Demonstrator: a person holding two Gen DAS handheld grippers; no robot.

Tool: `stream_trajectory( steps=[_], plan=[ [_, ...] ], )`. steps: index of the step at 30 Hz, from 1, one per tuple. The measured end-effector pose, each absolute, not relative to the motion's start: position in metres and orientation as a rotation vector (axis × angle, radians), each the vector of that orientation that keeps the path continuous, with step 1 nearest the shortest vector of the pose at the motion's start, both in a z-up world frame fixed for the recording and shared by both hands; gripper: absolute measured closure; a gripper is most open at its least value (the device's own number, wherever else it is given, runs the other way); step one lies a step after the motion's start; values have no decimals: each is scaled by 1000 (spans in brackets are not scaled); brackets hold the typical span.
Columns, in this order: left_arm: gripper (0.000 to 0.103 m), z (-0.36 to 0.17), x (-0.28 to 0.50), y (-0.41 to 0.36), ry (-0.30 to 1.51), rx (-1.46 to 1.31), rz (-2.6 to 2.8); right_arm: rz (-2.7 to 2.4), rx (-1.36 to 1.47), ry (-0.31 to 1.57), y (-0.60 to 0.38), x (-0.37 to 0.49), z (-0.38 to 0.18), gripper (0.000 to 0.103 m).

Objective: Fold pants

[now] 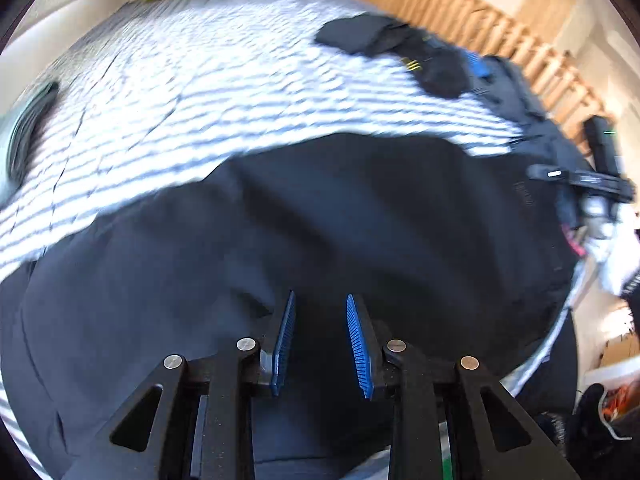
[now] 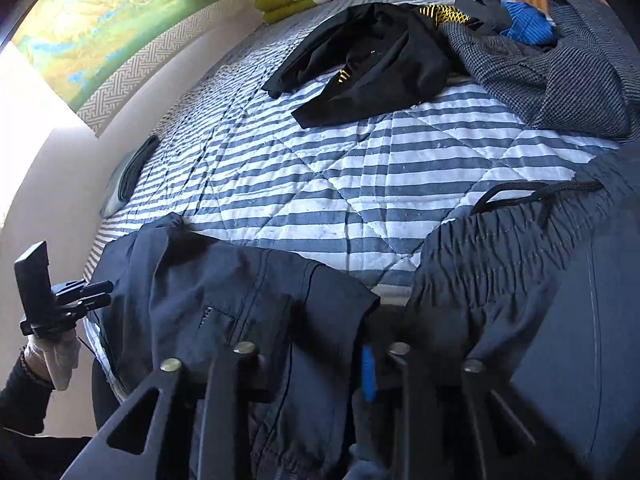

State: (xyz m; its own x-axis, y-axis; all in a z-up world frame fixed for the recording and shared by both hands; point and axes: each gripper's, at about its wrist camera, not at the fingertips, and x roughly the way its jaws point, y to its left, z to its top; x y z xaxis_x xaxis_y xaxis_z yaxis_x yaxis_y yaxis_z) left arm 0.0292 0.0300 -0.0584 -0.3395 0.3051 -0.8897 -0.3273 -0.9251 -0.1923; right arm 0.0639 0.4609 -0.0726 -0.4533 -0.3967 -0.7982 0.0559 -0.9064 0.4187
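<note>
left gripper (image 1: 320, 340) jaws released | right gripper (image 2: 360, 376) jaws grasping pants (image 2: 240, 292) | clothes pile (image 2: 440, 48) beyond

Striped quilted bed (image 2: 360, 184) carries navy pants (image 2: 224, 288), black garment (image 2: 360, 76), grey clothes (image 2: 560, 76)

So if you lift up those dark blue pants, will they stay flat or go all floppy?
Probably floppy: the dark pants already crumple and drape over the striped quilt. They look thin, so likely light. The gathered waistband and loose drawstring would probably dangle.
</note>
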Motion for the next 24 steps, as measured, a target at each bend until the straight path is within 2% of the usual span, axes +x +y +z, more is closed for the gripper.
stream_trajectory(
  steps=[5, 8, 10, 12, 13, 14, 19, 22, 24],
  plan=[
    [74, -70, 29, 14, -6, -1511, 2271, -2611, 1412, -213, 445, 88, -31, 92],
    [72, -63, 32, 12, 19, -1511, 2281, -2640, 1566, -77, 448, 85, -57, 93],
    [71, -50, 42, -1, -9, -1480, 2346, -2660, 1600, -1, 445, 86, -61, 88],
    [62, -34, 52, -35, -57, -1464, 2440, -2736, 1587, 24, 445, 89, -44, 74],
    [55, -26, 59, -55, -90, -1461, 2490, -2810, 1537, 75, 443, 93, -27, 73],
    [52, -21, 65, -75, -127, -1464, 2541, -2842, 1486, 115, 436, 96, -15, 73],
    [52, -15, 86, -166, -375, -1522, 2708, -2580, 1278, 211, 345, 120, 21, 73],
    [52, -25, 93, -189, -338, -1581, 2767, -2346, 1234, 260, 271, 133, 4, 73],
    [51, -44, 98, -209, -240, -1707, 2770, -2269, 1218, 344, 227, 137, -15, 73]
  ],
)
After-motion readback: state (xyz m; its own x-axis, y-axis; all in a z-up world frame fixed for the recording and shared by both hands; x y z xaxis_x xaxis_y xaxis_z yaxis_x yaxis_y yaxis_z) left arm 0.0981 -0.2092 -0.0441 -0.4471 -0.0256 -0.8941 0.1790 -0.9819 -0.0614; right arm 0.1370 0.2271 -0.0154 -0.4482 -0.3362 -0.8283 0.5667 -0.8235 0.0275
